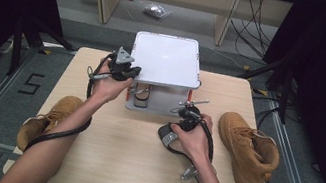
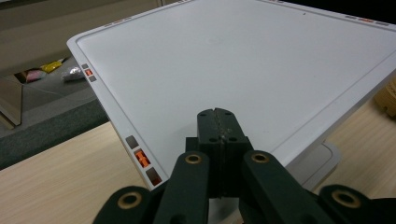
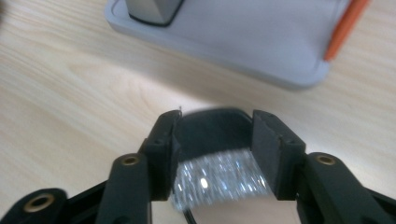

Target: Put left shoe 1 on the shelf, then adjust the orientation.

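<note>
Your right gripper has its jaws closed on a black sandal, clamped across the glittery silver strap. The shoe sits low over the table, just in front of the grey two-tier rack. Your left gripper has its jaws pressed fully together with nothing between them, resting over the rack's white top shelf at its left front corner.

Risks: the grip is on the strap alone, so the sandal can swing or twist out if you move fast. The strap looks thin and flexible, and the sole hangs below it. The lower shelf opening looks tight and another sandal already sits on the bottom tray; push in crooked and you will likely bump it or catch the heel on the tray lip. The rack looks light, so it may slide if your left gripper isn't really bracing it. Whether it presses down or just hovers, I cannot tell.

Sandal look: black footbed, sparkly silver band, and what seems to be a slim metallic heel sticking out towards you. Two tan boots, one at the left edge and one on the right, lie well apart from it.
</note>
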`<state>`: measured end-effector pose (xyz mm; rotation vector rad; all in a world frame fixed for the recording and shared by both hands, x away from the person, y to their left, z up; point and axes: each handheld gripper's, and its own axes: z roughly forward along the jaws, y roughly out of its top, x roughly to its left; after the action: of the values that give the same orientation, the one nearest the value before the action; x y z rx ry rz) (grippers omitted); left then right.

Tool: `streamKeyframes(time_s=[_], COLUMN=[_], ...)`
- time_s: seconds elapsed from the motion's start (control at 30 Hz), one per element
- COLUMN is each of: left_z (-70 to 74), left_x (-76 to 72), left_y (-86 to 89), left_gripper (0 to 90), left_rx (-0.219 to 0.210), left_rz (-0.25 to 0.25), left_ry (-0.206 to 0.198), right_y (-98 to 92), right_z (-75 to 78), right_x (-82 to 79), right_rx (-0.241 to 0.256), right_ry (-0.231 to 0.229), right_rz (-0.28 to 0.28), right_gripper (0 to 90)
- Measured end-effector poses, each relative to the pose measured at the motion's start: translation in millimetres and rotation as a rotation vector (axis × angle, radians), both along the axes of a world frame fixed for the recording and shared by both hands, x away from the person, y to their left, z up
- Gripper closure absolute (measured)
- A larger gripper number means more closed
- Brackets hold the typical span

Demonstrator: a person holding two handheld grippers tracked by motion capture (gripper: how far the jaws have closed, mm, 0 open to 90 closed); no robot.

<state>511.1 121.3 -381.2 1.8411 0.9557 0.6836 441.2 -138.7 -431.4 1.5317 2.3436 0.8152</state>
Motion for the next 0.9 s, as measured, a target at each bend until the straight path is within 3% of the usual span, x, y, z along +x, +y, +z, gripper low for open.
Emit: streamKeyframes(time_s=[0.2,0.3,0.47,0.53,0.57,0.63,0.77,0.9], left_z=[0.4,0.1,0.4,0.5,0.6,0.6,1.4,0.9], left_x=[-0.2,-0.8,-0.5,-0.7,-0.7,-0.6,-0.4,-0.3], left_y=[-0.6,-1.7,-1.5,-1.6,-1.6,-1.6,-1.2,-1.2], left_gripper=[90.0,90.0,90.0,90.0,90.0,90.0,90.0,90.0], left_rx=[0.005,0.015,0.011,0.012,0.013,0.013,0.026,0.006], left_rz=[0.004,0.007,0.008,0.011,0.011,0.011,0.005,0.01], left_ry=[0.003,-0.007,-0.001,0.001,0.001,0.0,0.006,0.008], right_y=[-23.8,-41.3,-57.3,-59.8,-59.9,-60.5,-62.9,-64.4], right_z=[3.7,6.3,4.7,3.1,3.8,3.5,4.5,6.2], right_x=[-13.9,-23.4,-30.3,-31.7,-33.2,-33.5,-34.1,-34.0], right_rx=[0.036,0.0,-0.004,0.001,0.004,0.005,-0.008,-0.025], right_ry=[0.039,0.049,0.056,0.065,0.097,0.101,0.118,0.152], right_rz=[0.002,0.004,0.019,0.015,-0.003,-0.001,0.03,0.052], right_gripper=[47.6,45.9,45.5,45.0,44.7,44.5,42.7,41.1])
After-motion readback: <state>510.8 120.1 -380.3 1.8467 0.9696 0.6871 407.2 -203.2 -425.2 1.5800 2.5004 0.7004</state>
